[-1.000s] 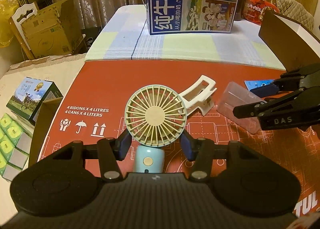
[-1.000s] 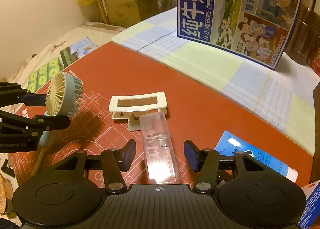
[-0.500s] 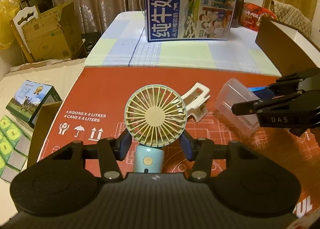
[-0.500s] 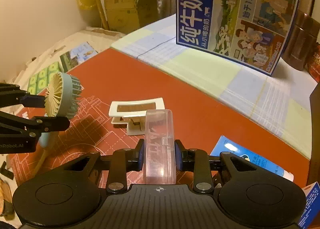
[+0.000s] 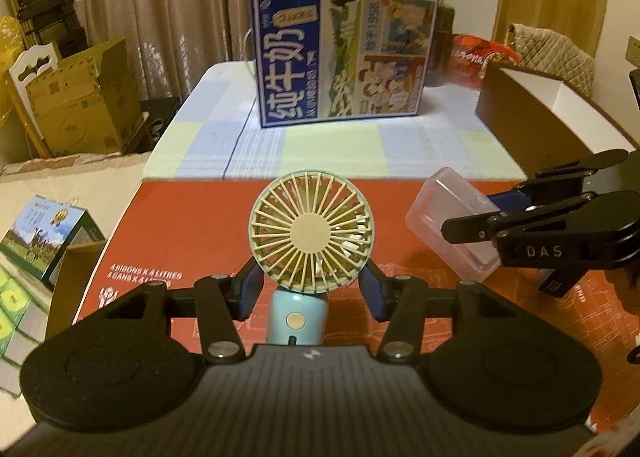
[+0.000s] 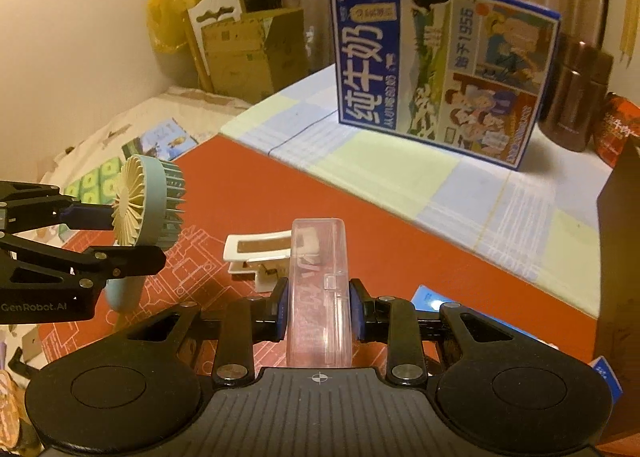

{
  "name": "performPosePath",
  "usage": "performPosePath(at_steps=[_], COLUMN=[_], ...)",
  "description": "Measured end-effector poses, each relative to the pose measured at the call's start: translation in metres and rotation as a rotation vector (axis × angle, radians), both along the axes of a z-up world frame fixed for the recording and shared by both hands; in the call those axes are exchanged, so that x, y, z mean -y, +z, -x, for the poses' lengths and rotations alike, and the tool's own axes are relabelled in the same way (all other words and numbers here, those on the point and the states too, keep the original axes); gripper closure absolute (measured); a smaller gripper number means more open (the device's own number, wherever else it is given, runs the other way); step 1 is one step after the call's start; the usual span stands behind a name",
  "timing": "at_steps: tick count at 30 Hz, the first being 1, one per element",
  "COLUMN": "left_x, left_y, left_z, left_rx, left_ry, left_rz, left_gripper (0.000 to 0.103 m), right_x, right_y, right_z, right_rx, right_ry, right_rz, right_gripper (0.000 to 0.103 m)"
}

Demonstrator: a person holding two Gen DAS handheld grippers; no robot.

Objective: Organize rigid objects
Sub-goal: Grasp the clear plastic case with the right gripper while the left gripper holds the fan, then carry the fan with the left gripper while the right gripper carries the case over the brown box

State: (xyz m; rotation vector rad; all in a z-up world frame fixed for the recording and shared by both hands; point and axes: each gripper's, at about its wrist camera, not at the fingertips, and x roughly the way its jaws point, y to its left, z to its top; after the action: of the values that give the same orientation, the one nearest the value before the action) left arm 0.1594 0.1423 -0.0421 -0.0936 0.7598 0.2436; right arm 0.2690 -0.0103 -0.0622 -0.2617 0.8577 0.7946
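Left gripper clamps round ribbed fan; right gripper clamps clear plastic case

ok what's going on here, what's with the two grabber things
A person is tidying small items off a red cardboard sheet with a handheld gripper in each hand. The left gripper is clamped on a small handheld fan, and the right gripper is shut on a clear plastic case; both items are held above the sheet. A white clip and a blue tube lie on the sheet. A brown box stands open at the right.
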Motion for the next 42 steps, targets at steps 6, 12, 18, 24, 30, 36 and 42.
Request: performPosePath(at_steps=[6, 12, 18, 24, 30, 36, 42], left_x=[0.013, 0.029, 0.047, 0.071, 0.1, 0.134, 0.17], left_y=[0.014, 0.027, 0.041, 0.055, 0.07, 0.084, 0.098], left_z=[-0.008, -0.018, -0.032, -0.052, -0.075, -0.099, -0.125], left_rx=[0.04, 0.075, 0.111, 0.146, 0.189, 0.226, 0.257], left_ry=[-0.042, -0.086, -0.145, -0.214, -0.29, -0.361, -0.424], left_rz=[-0.004, -0.009, -0.012, -0.016, -0.017, -0.008, 0.002], left_gripper=[0.056, 0.056, 0.056, 0.056, 0.056, 0.056, 0.056], right_x=[0.016, 0.033, 0.052, 0.077, 0.109, 0.147, 0.192], right_y=[0.016, 0.03, 0.045, 0.061, 0.079, 0.096, 0.111], right_z=[0.003, 0.004, 0.003, -0.002, -0.007, -0.013, -0.022], right_rx=[0.031, 0.06, 0.093, 0.134, 0.177, 0.217, 0.24], right_ry=[-0.029, -0.064, -0.105, -0.159, -0.218, -0.285, -0.36], right_rz=[-0.024, -0.044, -0.061, -0.071, -0.074, -0.078, -0.077], right_gripper=[0.076, 0.076, 0.076, 0.076, 0.076, 0.076, 0.076])
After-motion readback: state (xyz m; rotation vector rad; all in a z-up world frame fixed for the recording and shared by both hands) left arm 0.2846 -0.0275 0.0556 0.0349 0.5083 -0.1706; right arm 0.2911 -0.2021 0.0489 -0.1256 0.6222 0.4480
